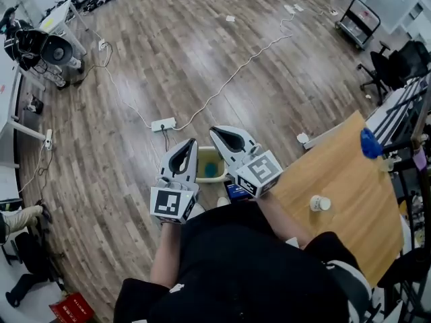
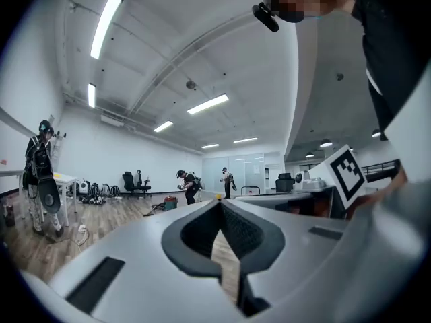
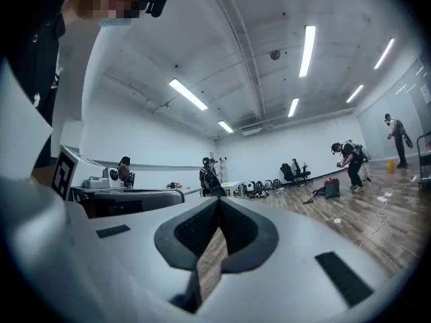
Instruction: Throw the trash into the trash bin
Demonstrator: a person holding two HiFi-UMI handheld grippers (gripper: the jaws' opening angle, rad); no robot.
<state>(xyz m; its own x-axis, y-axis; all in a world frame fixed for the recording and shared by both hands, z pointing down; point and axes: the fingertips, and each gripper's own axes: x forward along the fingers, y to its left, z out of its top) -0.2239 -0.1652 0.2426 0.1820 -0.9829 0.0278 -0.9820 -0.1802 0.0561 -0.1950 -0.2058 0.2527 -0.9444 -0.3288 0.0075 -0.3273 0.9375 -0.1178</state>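
Both grippers are raised in front of my chest and point level across the room. My left gripper (image 1: 190, 142) is shut with nothing in it; in the left gripper view its jaws (image 2: 219, 204) meet at the tips. My right gripper (image 1: 215, 132) is shut and empty too, with its tips (image 3: 218, 202) touching. On the floor below, between the two grippers, stands a pale trash bin (image 1: 202, 160) with something blue inside. A dark blue packet (image 1: 236, 192) and a small white item (image 1: 223, 201) lie on the floor beside the bin, partly hidden by the right gripper.
A wooden table (image 1: 350, 180) at the right carries a small white cup (image 1: 319, 203); a blue thing (image 1: 370, 144) sits at its far edge. A power strip (image 1: 163, 124) and long cables cross the wood floor. An office chair (image 1: 397, 66) and a cart (image 1: 357, 21) stand far right.
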